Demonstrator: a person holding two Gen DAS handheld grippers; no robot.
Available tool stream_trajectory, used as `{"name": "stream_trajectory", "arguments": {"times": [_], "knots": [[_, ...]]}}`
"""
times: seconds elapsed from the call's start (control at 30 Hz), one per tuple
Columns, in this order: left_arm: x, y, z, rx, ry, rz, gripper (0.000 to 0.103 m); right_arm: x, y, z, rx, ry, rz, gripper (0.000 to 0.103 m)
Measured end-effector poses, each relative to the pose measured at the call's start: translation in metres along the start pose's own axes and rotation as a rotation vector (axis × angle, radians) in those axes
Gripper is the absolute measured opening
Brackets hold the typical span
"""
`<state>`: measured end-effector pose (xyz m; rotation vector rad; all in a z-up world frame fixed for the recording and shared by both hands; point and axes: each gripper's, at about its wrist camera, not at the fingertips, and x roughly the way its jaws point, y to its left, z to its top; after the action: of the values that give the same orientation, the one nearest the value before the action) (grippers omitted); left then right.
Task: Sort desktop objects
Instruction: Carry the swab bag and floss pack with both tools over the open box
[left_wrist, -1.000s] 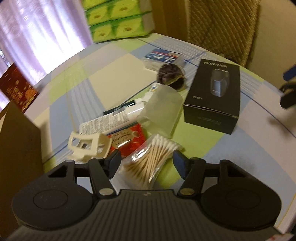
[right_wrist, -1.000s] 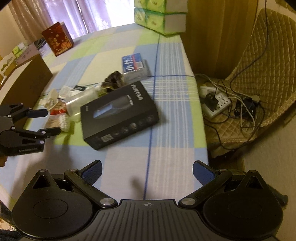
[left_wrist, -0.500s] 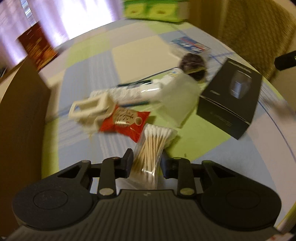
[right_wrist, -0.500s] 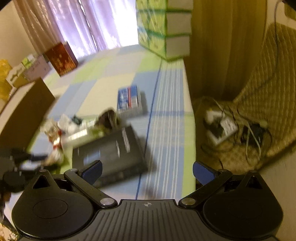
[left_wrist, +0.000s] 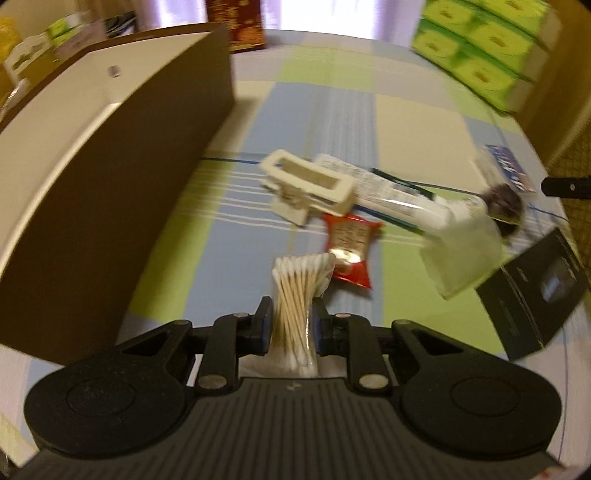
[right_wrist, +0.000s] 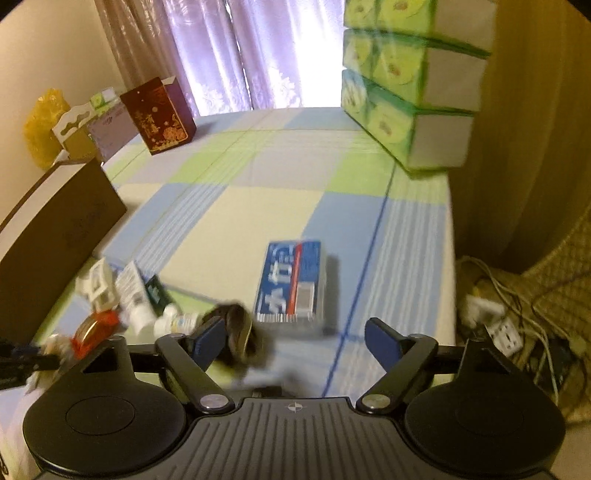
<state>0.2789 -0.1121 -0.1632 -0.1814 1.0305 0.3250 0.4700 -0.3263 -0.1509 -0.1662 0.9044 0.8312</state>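
Since a second ago the left claw (left_wrist: 291, 319) is clamping the cotton swab bag (left_wrist: 297, 295) and carrying it toward the brown box (left_wrist: 110, 192) at the tabletop's left edge, while the right claw (right_wrist: 295, 341) is hanging wide open and empty.

The room is dim and warm-toned, lit mainly by daylight coming through the purple curtains (right_wrist: 236, 55) at the far end, which blow out to white glare where the counter (right_wrist: 229, 206) meets them. Both views bend strongly at the edges, with dark rounded corners. Motion blur smears the clutter: the blue packet (right_wrist: 291, 282), the cream clip (left_wrist: 308, 190) and the green tissue boxes (left_wrist: 480, 48) are soft. Shadows lie faint and diffuse.
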Motion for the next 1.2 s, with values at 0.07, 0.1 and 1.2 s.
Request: {"name": "stream_trajectory", "arguments": {"times": [0.07,0.1,1.2], "knots": [[-0.001,0.004,0.003,-0.036,-0.003,0.024,0.017,0.016,-0.002,0.008,0.002,0.016,0.001,0.071],[-0.002,0.006,0.004,-0.049,-0.008,0.027,0.017,0.024,-0.002,0.012,-0.001,0.022,0.005,0.069],[-0.084,0.02,0.024,0.024,-0.155,-0.132,0.017,-0.057,0.114,-0.002,-0.061,-0.04,0.017,0.055]]}}
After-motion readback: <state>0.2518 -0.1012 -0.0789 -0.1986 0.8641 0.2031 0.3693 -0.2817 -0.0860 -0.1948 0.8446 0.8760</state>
